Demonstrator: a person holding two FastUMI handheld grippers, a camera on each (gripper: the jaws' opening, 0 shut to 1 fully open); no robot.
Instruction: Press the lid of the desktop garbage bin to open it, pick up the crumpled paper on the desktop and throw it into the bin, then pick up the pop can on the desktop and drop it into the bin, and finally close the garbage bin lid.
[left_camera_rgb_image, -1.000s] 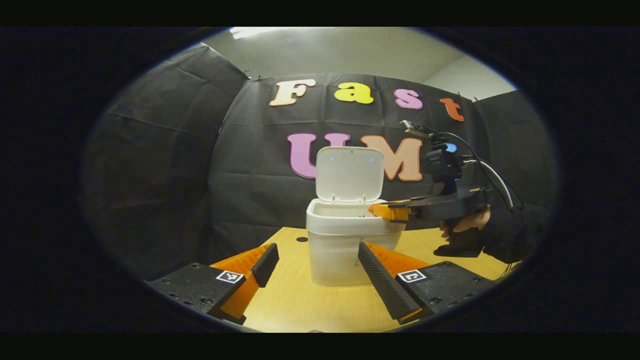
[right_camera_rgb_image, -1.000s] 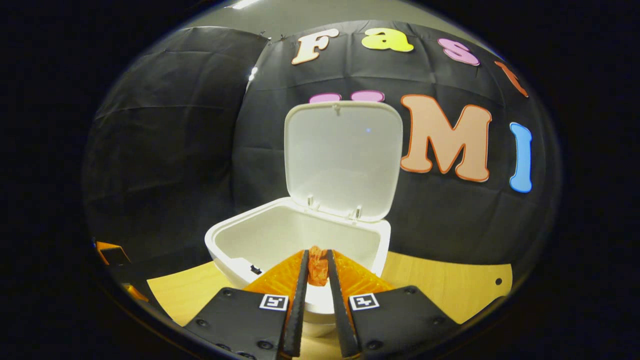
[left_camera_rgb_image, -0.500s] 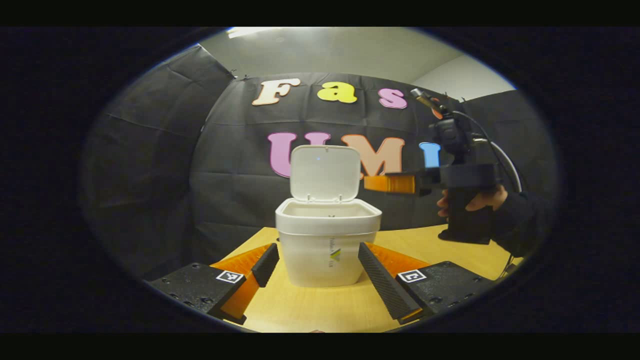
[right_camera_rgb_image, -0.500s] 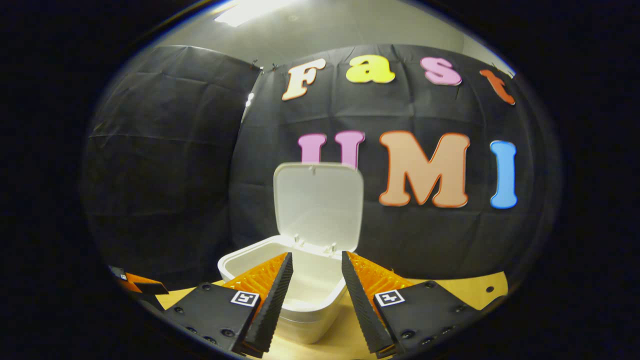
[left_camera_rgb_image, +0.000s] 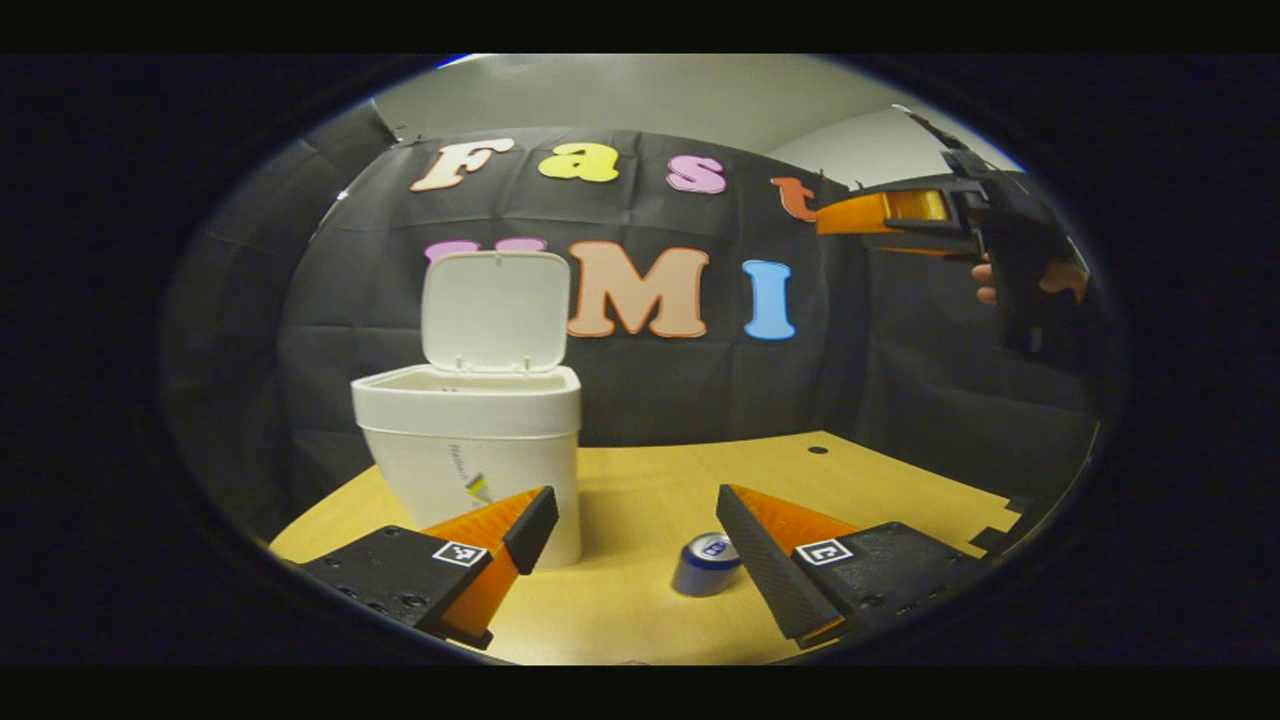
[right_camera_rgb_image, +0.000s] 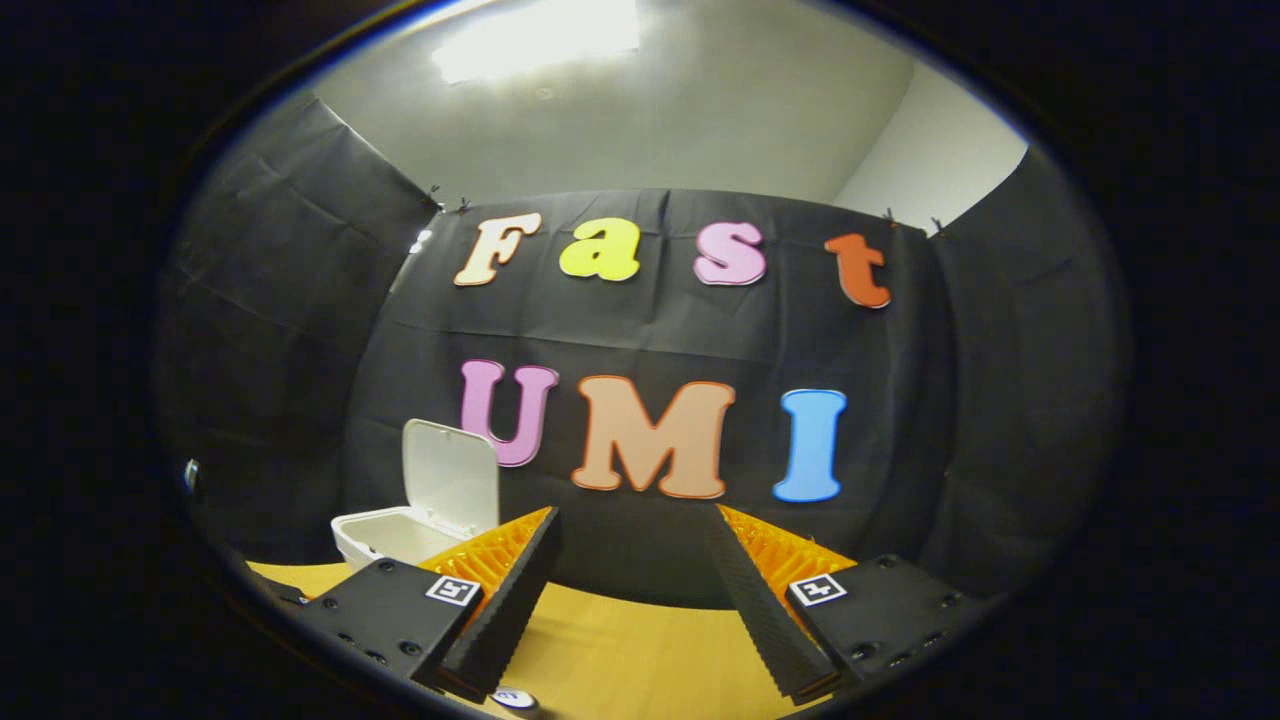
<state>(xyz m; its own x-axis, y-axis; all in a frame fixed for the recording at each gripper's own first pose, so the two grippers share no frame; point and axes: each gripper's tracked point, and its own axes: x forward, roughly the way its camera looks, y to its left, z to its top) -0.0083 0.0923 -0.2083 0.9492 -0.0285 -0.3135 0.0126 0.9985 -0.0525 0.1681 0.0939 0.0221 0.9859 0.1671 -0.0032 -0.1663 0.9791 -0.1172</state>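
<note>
The white bin (left_camera_rgb_image: 470, 455) stands at the left of the wooden table (left_camera_rgb_image: 680, 480) with its lid (left_camera_rgb_image: 495, 310) swung up. A blue and silver pop can (left_camera_rgb_image: 705, 565) lies on its side beside the right finger of my left gripper (left_camera_rgb_image: 632, 540), which is open and empty just above the table. High at the upper right, a hand holds my right gripper (left_camera_rgb_image: 835, 215). In the right gripper view that gripper (right_camera_rgb_image: 630, 575) is open and empty, the bin (right_camera_rgb_image: 395, 530) with its raised lid (right_camera_rgb_image: 450, 485) lies low to the left, and the can's top (right_camera_rgb_image: 515, 698) peeks in at the bottom edge.
Black cloth walls the booth behind and beside the table. A small round hole (left_camera_rgb_image: 818, 450) marks the tabletop near the back edge. The table's right edge is notched (left_camera_rgb_image: 990, 535).
The right gripper let go of the crumpled paper over the bin, opened, and rose up and to the right. My left gripper swung right, so the bin slid left and the can came into sight.
</note>
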